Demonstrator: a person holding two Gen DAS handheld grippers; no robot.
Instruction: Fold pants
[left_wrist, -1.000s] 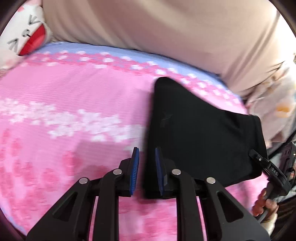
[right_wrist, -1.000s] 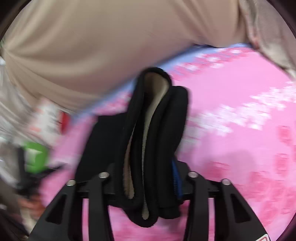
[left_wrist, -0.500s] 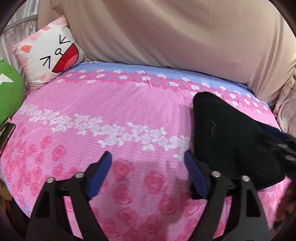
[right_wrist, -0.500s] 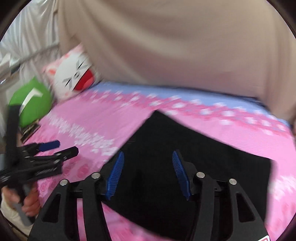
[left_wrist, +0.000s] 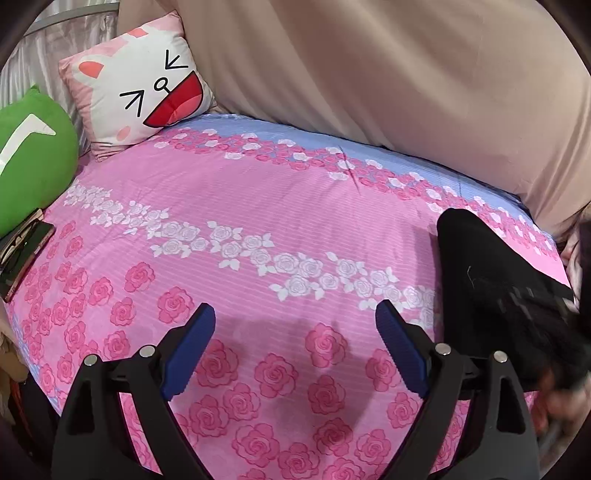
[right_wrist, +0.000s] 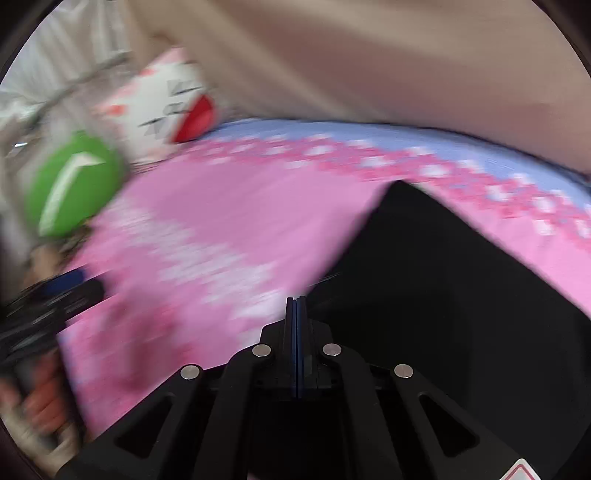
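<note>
With pants (left_wrist: 491, 295) folded near the bed's (left_wrist: 258, 206) right edge, right of gaping, just-widened empty left tongs (left_wrist: 291, 347), nearer right tongs (right_wrist: 296, 314) just snapped closed, empty

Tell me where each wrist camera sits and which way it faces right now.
Left wrist: on the left gripper, angled down across the pink rose-print bedsheet toward the cat-face cushion; its own jaws have just been opening, nothing between them.
Right wrist: on the right gripper, jaws shut and empty, over the folded black pants; a blurred hand shows at left.
Shared: bedsheet, pants, cushion, green plush pillow.
</note>
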